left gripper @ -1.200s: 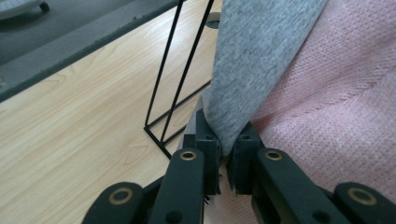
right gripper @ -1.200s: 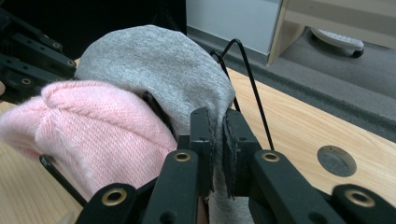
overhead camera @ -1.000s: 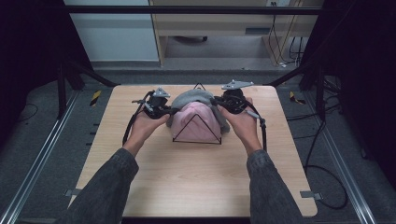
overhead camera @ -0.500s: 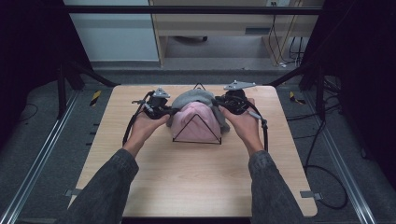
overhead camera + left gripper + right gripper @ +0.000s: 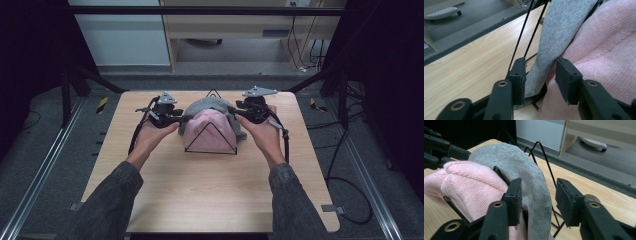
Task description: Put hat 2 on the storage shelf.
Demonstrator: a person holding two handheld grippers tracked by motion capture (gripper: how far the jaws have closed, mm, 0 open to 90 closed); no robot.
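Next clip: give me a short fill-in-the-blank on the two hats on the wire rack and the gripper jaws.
1. The hat nearer the person on the wire rack is ____ in colour.
2. The grey hat sits ____ the pink hat, farther from the person.
3. The left gripper and right gripper both have jaws that stand ____.

Missing words: pink; behind; open

- Left gripper (image 5: 181,119): held in the left hand (image 5: 150,137), pointing inward; jaws just opened, standing apart.
- Right gripper (image 5: 232,111): in the right hand (image 5: 265,135), facing it; jaws likewise just opened, seemingly gripping nothing.
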